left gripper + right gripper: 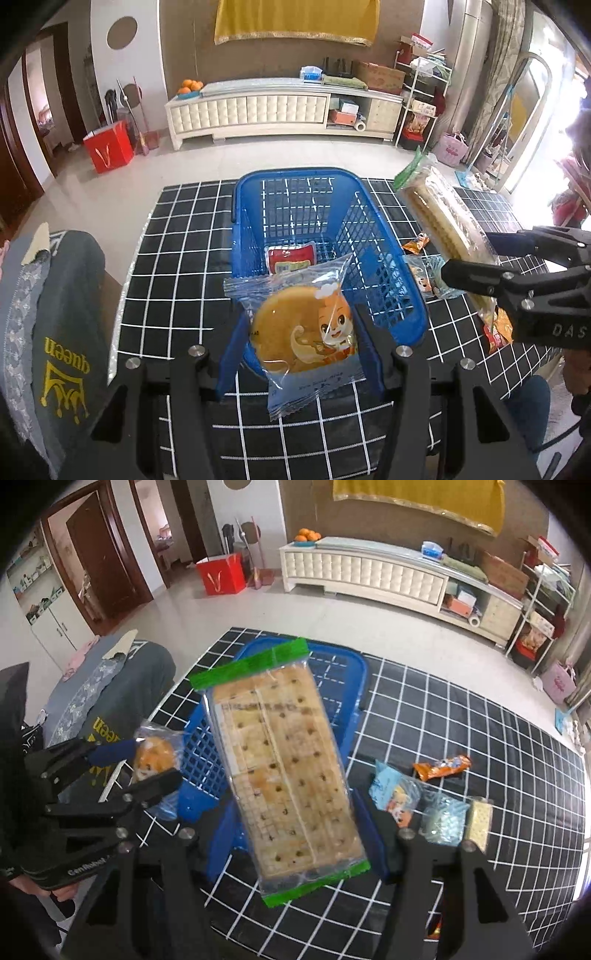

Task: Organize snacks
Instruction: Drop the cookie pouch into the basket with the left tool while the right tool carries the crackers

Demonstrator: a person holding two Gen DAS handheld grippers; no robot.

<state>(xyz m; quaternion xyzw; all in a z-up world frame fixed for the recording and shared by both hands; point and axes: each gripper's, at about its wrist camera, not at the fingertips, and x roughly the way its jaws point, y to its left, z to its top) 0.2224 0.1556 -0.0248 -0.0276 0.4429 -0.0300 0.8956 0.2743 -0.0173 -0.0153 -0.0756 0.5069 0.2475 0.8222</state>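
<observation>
My left gripper [301, 350] is shut on a round cake in a clear and blue wrapper [303, 332], held above the near rim of the blue basket [391, 280]; it also shows in the right wrist view [153, 757]. A red snack pack [291, 256] lies in the basket. My right gripper [295, 834] is shut on a long cracker pack with green ends [280, 760], held over the basket's right side [351, 716]; the pack also shows in the left wrist view [443, 218].
The table has a black cloth with white grid lines [461, 720]. Loose snacks lie right of the basket: an orange packet [441, 766], a light blue packet [393, 790], a clear bag [441, 818] and a small cracker pack [478, 819]. A chair draped in grey cloth [62, 314] stands at the left.
</observation>
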